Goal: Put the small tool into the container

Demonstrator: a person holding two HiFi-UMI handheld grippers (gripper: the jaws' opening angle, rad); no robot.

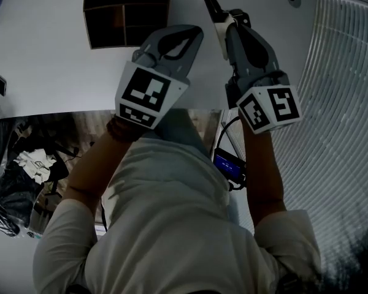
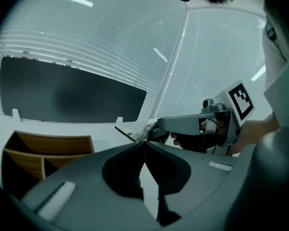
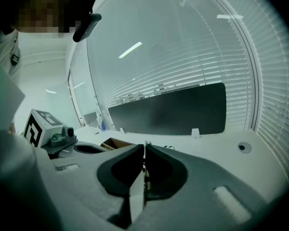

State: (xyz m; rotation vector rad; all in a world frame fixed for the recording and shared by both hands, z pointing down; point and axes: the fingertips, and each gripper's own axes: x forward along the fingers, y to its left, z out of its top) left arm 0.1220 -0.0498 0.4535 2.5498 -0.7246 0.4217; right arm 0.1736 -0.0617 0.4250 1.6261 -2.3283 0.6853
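Small tool (image 1: 210, 2), thin flat strip, maybe metal, pinched in right tongs (image 1: 228, 18); left tongs (image 1: 195, 32) closed, empty.

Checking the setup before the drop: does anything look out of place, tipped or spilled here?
Nothing stands out. The container sits flat on the table with nothing spilled around it, and the right gripper is shut on the small tool.

You can read no text here. The blue display (image 1: 228, 164) at mid-frame is too small to read. The left marker cube (image 1: 144, 95) and right marker cube (image 1: 271, 108) show only black-and-white patterns.
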